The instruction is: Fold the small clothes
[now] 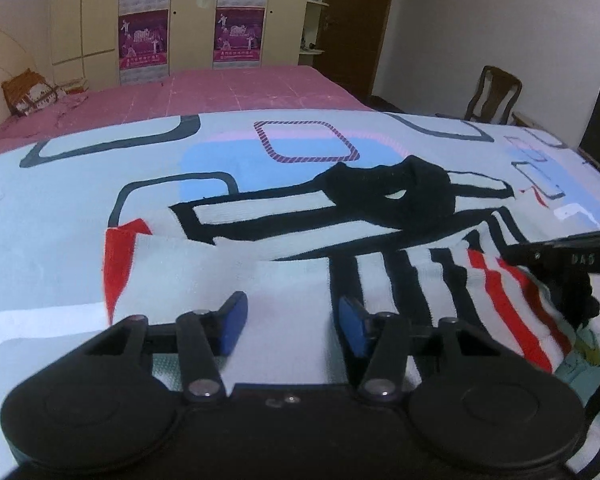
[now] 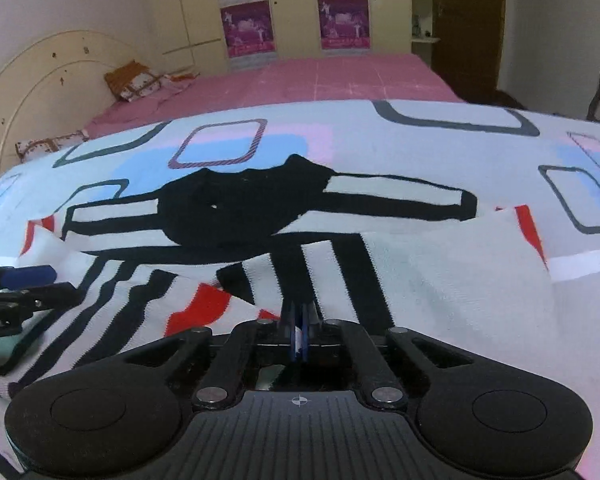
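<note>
We see the striped garment point(image 2: 236, 280), white with black and red bands, lying on the patterned sheet point(image 2: 420, 148) near us. Our right gripper point(image 2: 299, 334) has its fingers pressed together on a thin fold of its near edge. Our left gripper point(image 1: 292, 320) is spread above the white part and holds nothing. If we lift with one side only, the cloth may slip out or bunch up.

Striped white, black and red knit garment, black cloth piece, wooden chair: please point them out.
Striped knit garment point(image 2: 204, 304), right wrist view, red stripe.
Black cloth piece point(image 2: 244, 208), right wrist view, middle.
Wooden chair point(image 1: 494, 94), left wrist view, backrest.
</note>
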A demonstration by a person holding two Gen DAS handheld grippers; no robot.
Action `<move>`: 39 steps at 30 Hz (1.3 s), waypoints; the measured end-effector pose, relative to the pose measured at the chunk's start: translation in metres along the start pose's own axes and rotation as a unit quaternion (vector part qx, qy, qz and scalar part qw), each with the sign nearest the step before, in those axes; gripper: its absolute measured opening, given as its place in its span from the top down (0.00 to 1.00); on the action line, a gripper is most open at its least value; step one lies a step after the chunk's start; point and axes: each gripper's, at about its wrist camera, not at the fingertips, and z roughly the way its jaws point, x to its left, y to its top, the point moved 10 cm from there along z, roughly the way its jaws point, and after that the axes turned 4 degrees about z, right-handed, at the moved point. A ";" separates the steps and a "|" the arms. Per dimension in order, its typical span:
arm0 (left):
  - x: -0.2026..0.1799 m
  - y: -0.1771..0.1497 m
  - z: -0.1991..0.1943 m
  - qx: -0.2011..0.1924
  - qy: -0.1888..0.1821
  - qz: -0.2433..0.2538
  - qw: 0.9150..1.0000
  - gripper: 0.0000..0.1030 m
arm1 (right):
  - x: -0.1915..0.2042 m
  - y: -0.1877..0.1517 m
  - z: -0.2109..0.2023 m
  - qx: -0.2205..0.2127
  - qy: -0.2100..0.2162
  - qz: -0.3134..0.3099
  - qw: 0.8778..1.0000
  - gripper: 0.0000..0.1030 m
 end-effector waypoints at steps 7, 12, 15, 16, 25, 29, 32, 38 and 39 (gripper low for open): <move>-0.018 -0.016 -0.020 0.002 0.037 0.014 0.999 0.18 | 0.028 -0.006 -0.031 -0.024 0.034 -0.019 0.999 0.46; -0.008 -0.021 -0.039 -0.019 0.049 -0.012 0.999 0.24 | 0.020 -0.021 -0.027 -0.004 0.005 -0.022 1.000 0.52; -0.007 -0.028 -0.060 -0.030 0.047 -0.029 0.998 0.26 | 0.016 -0.018 -0.048 -0.026 0.014 -0.008 1.000 0.59; -0.006 -0.034 -0.064 -0.027 0.052 -0.033 0.998 0.26 | 0.014 -0.021 -0.052 -0.024 0.012 -0.012 1.000 0.63; -0.004 -0.057 -0.062 0.003 0.061 -0.009 0.998 0.24 | 0.001 -0.043 -0.060 -0.017 -0.016 -0.010 1.000 0.67; -0.004 -0.062 -0.064 -0.001 0.072 0.007 0.997 0.24 | -0.019 -0.042 -0.075 -0.031 -0.037 0.017 0.999 0.43; -0.004 -0.063 -0.065 -0.002 0.074 0.008 0.997 0.23 | -0.026 -0.050 -0.068 -0.005 -0.024 0.036 0.999 0.44; -0.012 -0.048 -0.081 -0.040 0.071 0.010 0.997 0.32 | -0.019 -0.051 -0.065 -0.010 0.007 0.059 0.998 0.66; -0.016 -0.049 -0.079 -0.034 0.061 0.014 0.997 0.31 | -0.019 -0.050 -0.066 -0.013 0.012 0.067 0.998 0.72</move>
